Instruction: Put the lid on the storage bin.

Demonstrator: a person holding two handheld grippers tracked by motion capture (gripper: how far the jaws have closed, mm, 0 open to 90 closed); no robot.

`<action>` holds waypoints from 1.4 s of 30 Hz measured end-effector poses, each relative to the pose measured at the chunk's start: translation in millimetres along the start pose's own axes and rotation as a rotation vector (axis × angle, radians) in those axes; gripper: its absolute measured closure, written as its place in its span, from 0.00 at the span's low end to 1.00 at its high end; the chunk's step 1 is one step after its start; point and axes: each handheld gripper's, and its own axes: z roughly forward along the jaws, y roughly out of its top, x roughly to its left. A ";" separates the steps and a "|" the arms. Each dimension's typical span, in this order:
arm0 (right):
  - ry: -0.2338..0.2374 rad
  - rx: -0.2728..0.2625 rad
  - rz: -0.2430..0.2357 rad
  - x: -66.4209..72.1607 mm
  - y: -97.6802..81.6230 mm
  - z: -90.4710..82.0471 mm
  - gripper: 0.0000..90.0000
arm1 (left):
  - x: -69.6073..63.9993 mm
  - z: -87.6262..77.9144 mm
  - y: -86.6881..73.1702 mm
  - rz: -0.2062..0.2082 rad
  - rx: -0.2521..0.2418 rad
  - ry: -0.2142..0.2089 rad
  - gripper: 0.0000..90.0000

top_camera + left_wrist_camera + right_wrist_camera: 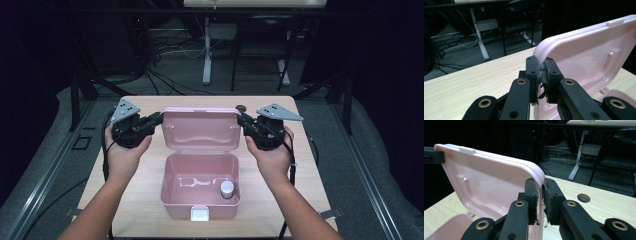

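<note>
Both grippers are pinching the raised lid (201,131) of a pink plastic box (199,190): the left gripper (156,120) is clamping the lid's left edge and the right gripper (242,121) its right edge, each rim pressed between a pair of black jaws, as both gripper views are showing. The lid is standing roughly upright on its hinge at the back of the box, so the step in hand is probably swinging it, though whether open or closed cannot be told. The wooden table (135,195) is offering bare room on either side of the box and behind the lid, and a round grommet hole (583,197) is sitting just beyond the right jaws. The box is sitting in the middle of the table, near the front edge, with its white latch (200,214) facing the person. A small silver-capped cylinder (227,189) is standing inside at the right front corner. Whichever way the lid goes next, both hands will need to be moving together along the hinge arc, keeping the thin rim from twisting.
</note>
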 end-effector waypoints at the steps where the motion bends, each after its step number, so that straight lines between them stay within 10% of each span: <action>1: 0.001 0.000 0.000 0.2 -0.1 -0.7 0.91 | 0.0 -0.6 0.0 0.003 0.002 -0.002 0.93; 42: 0.026 -0.008 -0.019 11.2 -11.0 -23.2 0.90 | -5.4 -21.6 -15.0 -0.003 -0.047 -0.069 0.90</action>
